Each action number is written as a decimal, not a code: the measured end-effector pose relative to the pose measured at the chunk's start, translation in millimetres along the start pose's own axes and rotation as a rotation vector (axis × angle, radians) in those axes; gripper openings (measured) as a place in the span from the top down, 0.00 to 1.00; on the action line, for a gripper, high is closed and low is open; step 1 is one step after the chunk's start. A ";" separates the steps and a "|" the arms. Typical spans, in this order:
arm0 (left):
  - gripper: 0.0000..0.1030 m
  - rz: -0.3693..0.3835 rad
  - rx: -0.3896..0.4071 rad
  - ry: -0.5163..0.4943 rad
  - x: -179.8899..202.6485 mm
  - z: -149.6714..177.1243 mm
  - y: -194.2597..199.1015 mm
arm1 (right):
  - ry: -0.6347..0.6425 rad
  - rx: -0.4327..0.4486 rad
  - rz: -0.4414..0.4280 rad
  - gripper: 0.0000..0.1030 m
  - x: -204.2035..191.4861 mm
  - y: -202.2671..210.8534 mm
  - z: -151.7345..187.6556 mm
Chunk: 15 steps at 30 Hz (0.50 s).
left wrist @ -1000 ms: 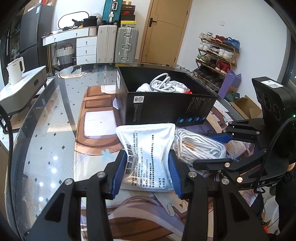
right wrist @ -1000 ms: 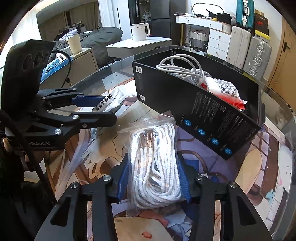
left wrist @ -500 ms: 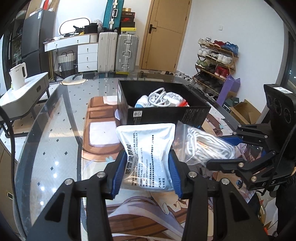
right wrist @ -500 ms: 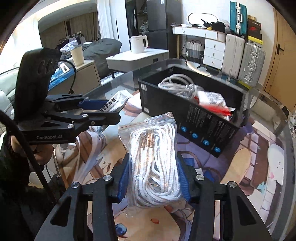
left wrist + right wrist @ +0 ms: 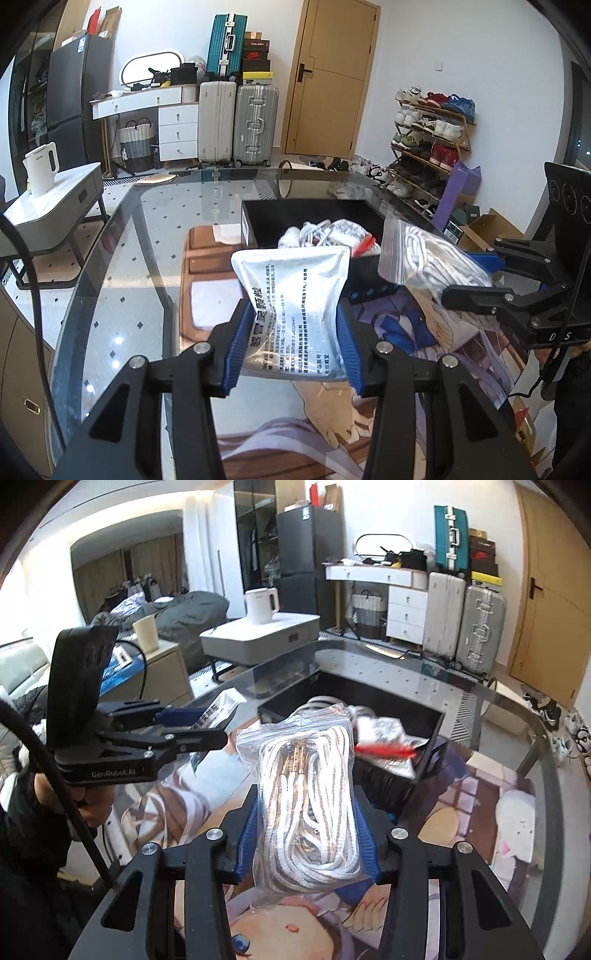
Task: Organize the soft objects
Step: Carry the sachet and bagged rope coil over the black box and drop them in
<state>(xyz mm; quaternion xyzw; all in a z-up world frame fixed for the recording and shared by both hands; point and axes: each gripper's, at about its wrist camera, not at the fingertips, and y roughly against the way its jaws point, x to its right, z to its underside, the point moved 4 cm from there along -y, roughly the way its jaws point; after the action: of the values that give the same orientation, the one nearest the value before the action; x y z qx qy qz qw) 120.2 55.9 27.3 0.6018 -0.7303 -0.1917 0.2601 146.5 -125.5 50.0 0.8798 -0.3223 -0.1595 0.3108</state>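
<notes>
Nearest, the left tool (image 5: 292,345) pinched one flat silvery foil pouch (image 5: 295,310) between its ribbed blue pads (image 5: 236,350); the pouch was soft and creased, printed with dark text, and it was held up off the table, in front of the box. The right tool (image 5: 309,832) was pressed in on one clear zip bag (image 5: 308,794) stuffed with coiled white cord, braided in texture, with a few tan strands among the loops; the crinkled plastic bulged between the pads, and the bag too was held in the air, short of the box. Each tool showed in the other's view, so two tools were counted, both of matte black plastic with round silver screws. Under them lay a smooth printed mat (image 5: 406,369) with a cartoon figure in brown, purple and cream tones, spread on a glass table (image 5: 122,266) with a curved edge, through which a diamond-patterned floor showed. Beyond the held items stood one rectangular black box (image 5: 391,786), open at the top, of stiff card with small blue marks on its side; inside it were a loose white cable (image 5: 314,230) and a white packet (image 5: 384,731) with red on it. Farther off, a white kettle (image 5: 40,170) sat on a low grey cabinet, and two upright silver suitcases (image 5: 236,122) with ribbed shells stood by a wooden door.
</notes>
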 end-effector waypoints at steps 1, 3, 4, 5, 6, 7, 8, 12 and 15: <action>0.57 -0.003 0.002 -0.003 0.1 -1.8 -0.8 | -0.007 0.008 0.006 0.55 2.9 0.9 -2.9; 0.57 -0.005 0.006 -0.014 1.1 -5.9 -2.2 | -0.030 0.018 0.017 0.55 8.7 -0.7 -6.1; 0.57 -0.007 0.009 -0.018 1.3 -8.6 -3.4 | -0.039 0.021 0.021 0.55 11.2 -1.3 -7.5; 0.57 -0.008 0.011 -0.021 1.5 -10.9 -4.5 | -0.049 0.024 0.026 0.55 14.2 -2.9 -8.7; 0.57 -0.008 0.013 -0.022 1.7 -12.8 -5.2 | -0.055 0.025 0.030 0.55 16.0 -3.6 -10.0; 0.57 -0.008 0.016 -0.023 2.2 -15.9 -6.9 | -0.062 0.026 0.036 0.55 17.9 -4.7 -11.3; 0.57 -0.007 0.018 -0.023 1.6 -17.7 -7.7 | -0.069 0.026 0.040 0.55 20.3 -5.5 -12.7; 0.57 -0.003 0.022 -0.022 0.0 -24.7 -14.6 | -0.096 0.044 0.066 0.55 27.6 -6.3 -20.5; 0.57 -0.002 0.026 -0.022 -1.7 -29.4 -19.2 | -0.118 0.050 0.084 0.55 34.5 -7.9 -25.4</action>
<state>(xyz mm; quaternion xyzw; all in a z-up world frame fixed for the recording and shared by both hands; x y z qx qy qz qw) 153.4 54.6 38.9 0.6036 -0.7351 -0.1889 0.2443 188.1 -132.4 61.3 0.8621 -0.3807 -0.1895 0.2756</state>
